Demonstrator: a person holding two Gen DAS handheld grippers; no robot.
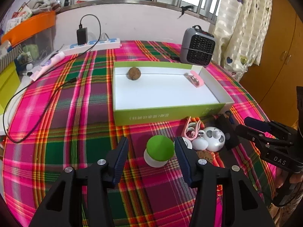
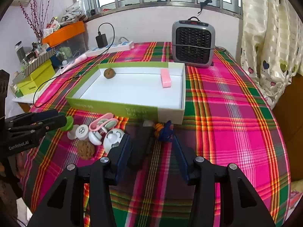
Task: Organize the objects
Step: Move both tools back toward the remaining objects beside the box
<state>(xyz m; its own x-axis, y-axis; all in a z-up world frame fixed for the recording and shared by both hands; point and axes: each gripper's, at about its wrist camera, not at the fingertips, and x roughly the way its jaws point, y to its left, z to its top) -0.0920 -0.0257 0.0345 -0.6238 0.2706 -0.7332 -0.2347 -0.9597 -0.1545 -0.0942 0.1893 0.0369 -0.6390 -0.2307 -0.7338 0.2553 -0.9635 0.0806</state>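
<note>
My left gripper (image 1: 151, 151) is open just above the plaid tablecloth. A green-capped white knob (image 1: 160, 149) stands between its fingers, close to the right one and apart from the left. In the right wrist view that gripper (image 2: 60, 120) shows at the left edge with the green cap (image 2: 69, 123) at its tips. My right gripper (image 2: 151, 147) is open over a black block (image 2: 141, 147), with a blue toy (image 2: 165, 131) just ahead. A green-walled box (image 1: 170, 113) holds a brown ball (image 1: 134, 73) and a pink block (image 2: 165, 79).
Between the grippers lie a white round toy (image 2: 113, 138), a pink clip (image 2: 103, 123), a white spool (image 2: 82, 131) and a brown ball (image 2: 85, 149). A grey heater (image 2: 193, 43) stands behind the box. A power strip (image 1: 90, 46) and a cable (image 1: 37, 102) lie far left.
</note>
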